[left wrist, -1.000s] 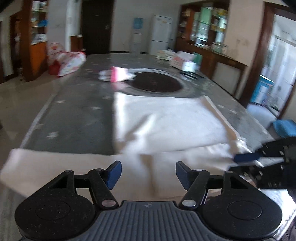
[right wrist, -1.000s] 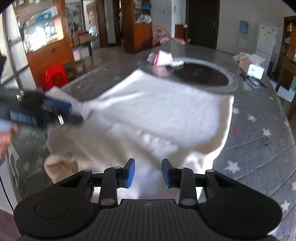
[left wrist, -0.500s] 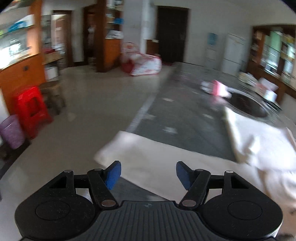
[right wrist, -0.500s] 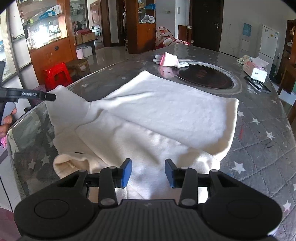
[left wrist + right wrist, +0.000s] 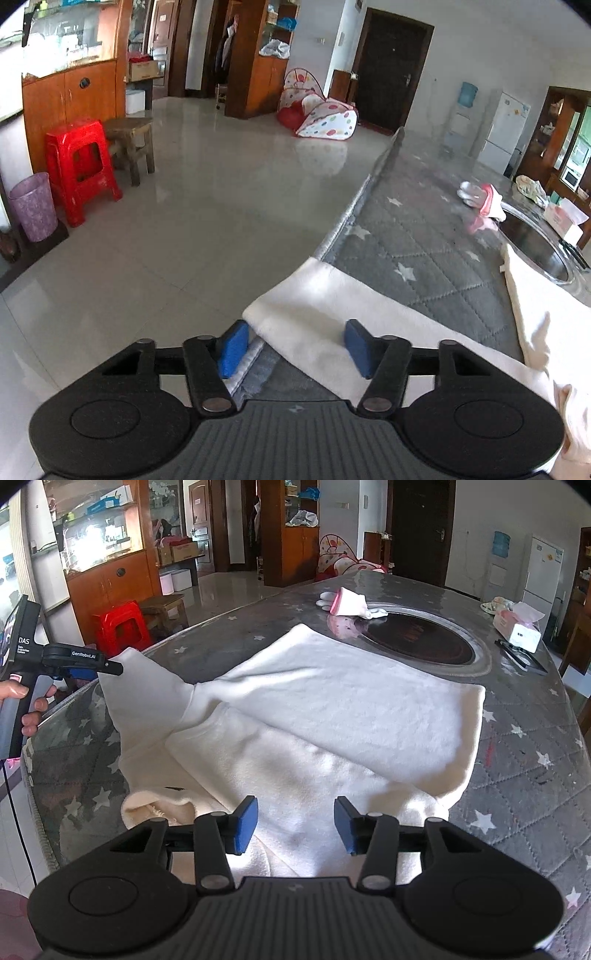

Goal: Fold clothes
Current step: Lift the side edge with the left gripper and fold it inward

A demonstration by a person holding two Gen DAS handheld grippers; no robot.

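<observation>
Left tool reaching for the sleeve end of a cream garment spread on the desk

The left tool (image 5: 291,349) is wide apart, astride the sleeve (image 5: 317,314) cuff at the desk (image 5: 417,236) edge; the right tool (image 5: 294,825) hovers wide apart over the garment (image 5: 332,716) body, holding nothing. To do this well, I judge the left should pinch the cuff squarely, lift only slightly, and carry it across the body while the right pins the cloth. Its handle reads "DAS" and "GenRobot.AI".

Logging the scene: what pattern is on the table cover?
Grey quilted table cover with white stars, clearest in the right wrist view.
</observation>
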